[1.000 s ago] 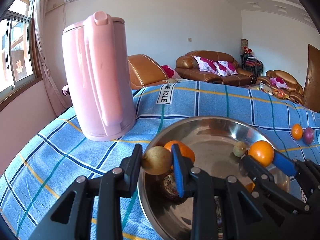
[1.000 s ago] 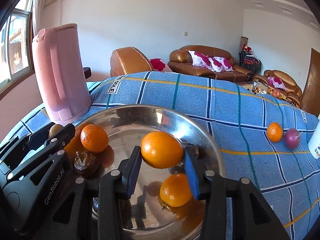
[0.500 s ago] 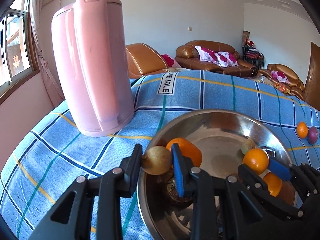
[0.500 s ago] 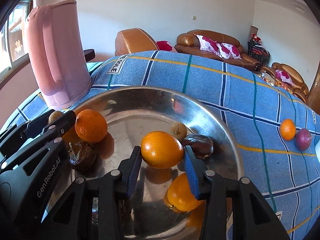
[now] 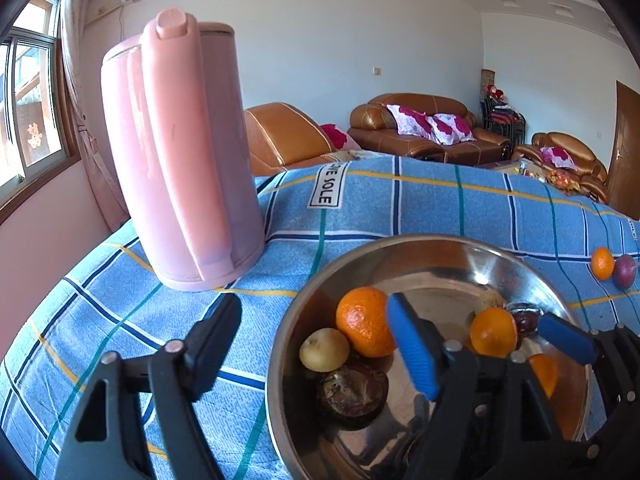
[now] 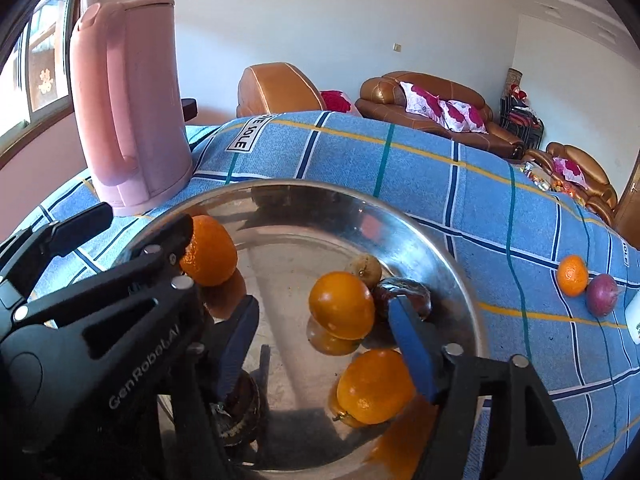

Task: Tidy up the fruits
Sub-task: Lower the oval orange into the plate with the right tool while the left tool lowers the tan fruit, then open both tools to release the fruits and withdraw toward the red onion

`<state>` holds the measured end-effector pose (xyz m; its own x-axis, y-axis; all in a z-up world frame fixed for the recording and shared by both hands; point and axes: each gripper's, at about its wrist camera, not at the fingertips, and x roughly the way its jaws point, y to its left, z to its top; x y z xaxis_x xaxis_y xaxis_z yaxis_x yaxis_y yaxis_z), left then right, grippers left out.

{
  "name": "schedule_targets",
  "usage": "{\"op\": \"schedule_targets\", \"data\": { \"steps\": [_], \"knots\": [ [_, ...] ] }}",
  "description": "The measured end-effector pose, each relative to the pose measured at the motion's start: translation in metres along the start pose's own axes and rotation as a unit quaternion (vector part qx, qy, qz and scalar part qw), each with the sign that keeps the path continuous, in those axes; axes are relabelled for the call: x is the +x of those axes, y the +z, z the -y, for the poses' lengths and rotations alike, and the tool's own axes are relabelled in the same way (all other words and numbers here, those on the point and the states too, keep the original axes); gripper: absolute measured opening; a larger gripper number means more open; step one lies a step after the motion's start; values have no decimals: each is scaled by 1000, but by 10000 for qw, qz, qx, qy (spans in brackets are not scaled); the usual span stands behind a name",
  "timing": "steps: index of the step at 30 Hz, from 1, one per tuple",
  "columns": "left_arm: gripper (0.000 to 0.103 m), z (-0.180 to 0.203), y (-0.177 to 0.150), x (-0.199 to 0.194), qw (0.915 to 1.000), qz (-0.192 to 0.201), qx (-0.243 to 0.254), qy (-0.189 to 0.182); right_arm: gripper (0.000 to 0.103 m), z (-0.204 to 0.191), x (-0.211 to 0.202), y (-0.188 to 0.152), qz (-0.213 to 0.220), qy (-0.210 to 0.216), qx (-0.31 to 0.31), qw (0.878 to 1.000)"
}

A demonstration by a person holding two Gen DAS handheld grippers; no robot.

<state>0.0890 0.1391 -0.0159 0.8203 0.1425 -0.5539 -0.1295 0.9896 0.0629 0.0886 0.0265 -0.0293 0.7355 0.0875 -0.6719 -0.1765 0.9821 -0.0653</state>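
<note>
A steel bowl (image 5: 298, 320) stands on the blue checked cloth. My left gripper (image 5: 316, 320) hangs over its left rim, jaws opening. A yellowish round fruit (image 5: 324, 350) lies loose in the bowl between them, beside a mandarin (image 5: 362, 320) and a dark wrinkled fruit (image 5: 352, 392). My right gripper (image 6: 324, 316) is over the bowl's middle, jaws opening too. An orange (image 6: 342, 306) rests on the bowl floor between its pads, untouched. A second orange (image 6: 372, 386), a small brown fruit (image 6: 364, 268) and another dark fruit (image 6: 412, 294) lie nearby.
A tall pink kettle (image 5: 180, 152) stands on the cloth just left of the bowl. A small orange (image 6: 573, 275) and a purple fruit (image 6: 602, 300) lie on the cloth to the right, near a white object (image 6: 634, 320) at the edge. Sofas stand behind.
Both grippers went from shut to open. The yellowish fruit dropped from the left jaws into the bowl, and the orange left the right jaws and now rests on the bowl floor.
</note>
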Motion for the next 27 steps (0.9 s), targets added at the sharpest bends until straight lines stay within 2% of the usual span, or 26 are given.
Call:
{"op": "schedule_targets", "data": {
  "steps": [3,6,11,14,18,23,27],
  "knots": [
    [103,0,1,-9,9997,241,-17,57,79,0,-7,-1,168,-35,23,9998],
    [103,-8,1,-18,9983,491,-284,147,80,8,-15,-3,337,-92,217,9992],
    [103,-31,-1,-25,9933,681,-886,303,81,29,-26,-8,562,-65,675,9961],
    [103,-37,-5,-30,9910,773,-1048,308,81,40,-35,-11,772,-79,811,9937],
    [103,-30,-8,-31,9926,746,-868,416,81,62,-41,-15,883,-393,985,9904],
    [103,-13,-12,-45,9915,1079,-564,463,81,89,-41,-21,801,-450,1290,9874],
    [103,0,-15,-55,9912,1194,-459,342,81,97,-48,-26,883,-653,1177,9870]
  ]
}}
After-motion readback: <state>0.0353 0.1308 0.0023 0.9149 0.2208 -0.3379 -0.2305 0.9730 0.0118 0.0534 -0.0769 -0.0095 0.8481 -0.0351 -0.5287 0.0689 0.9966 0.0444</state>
